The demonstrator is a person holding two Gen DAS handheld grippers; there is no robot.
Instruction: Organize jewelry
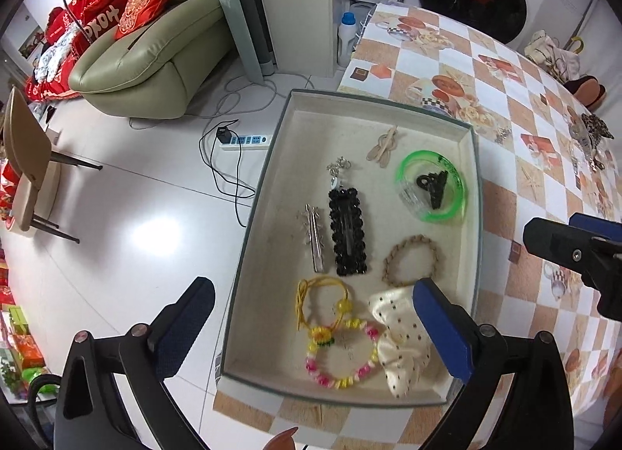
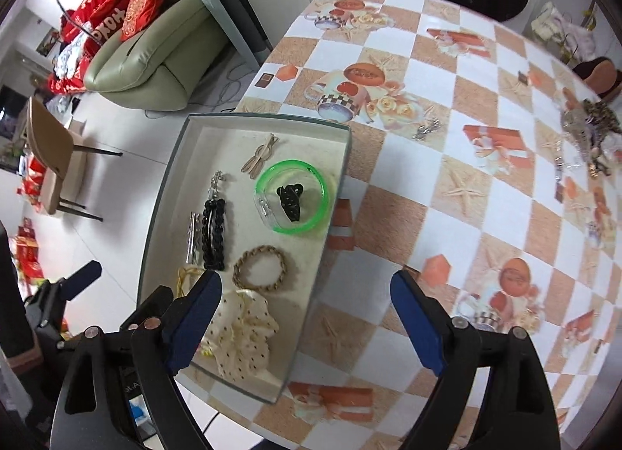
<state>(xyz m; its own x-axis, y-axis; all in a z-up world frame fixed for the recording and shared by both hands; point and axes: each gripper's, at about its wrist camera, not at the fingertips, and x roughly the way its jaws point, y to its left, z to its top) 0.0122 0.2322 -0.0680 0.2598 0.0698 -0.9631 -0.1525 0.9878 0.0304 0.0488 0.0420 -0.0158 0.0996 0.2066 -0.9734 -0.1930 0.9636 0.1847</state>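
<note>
A cream-lined box tray [image 1: 272,162] sits at the table's left edge. In it lie a green bangle [image 1: 458,181] ringing a black claw clip [image 1: 431,187], a black beaded hair clip [image 1: 347,232], a silver clip [image 1: 314,236], a braided bracelet [image 1: 392,259], a pink-and-yellow bead bracelet [image 1: 338,352] and a cream dotted bow [image 1: 392,349]. My left gripper [image 1: 313,286] hangs open above the tray's near end, holding nothing. My right gripper [image 2: 307,279] is open and empty over the tray's right wall [image 2: 330,224]. A loose jewelry pile [image 2: 587,123] lies far right on the table.
The checkered tablecloth [image 2: 447,193] runs right of the tray, with a small silver trinket [image 2: 427,129] on it. Beyond the table edge are white floor tiles, a power strip [image 1: 245,140], a tan chair [image 1: 31,166] and a green sofa [image 1: 155,57].
</note>
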